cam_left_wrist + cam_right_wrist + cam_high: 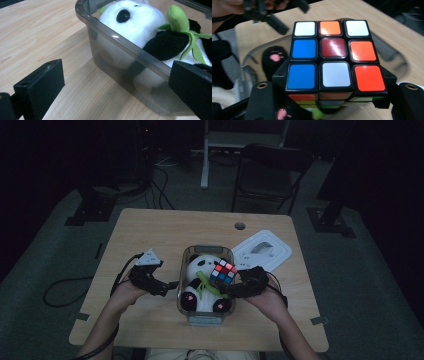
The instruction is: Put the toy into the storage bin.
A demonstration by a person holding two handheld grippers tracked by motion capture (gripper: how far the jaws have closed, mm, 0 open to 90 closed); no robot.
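Your right tool (231,281) grips the cube (223,272) at frame centre above the bin (185,257); lower and release. Left tool (167,287) stands open, empty.

This looks like a dark lab room: a small light wooden table (150,227) stands on grey carpet, with black cables (160,187), a black folding chair (267,175) and black stands (92,202) around it.
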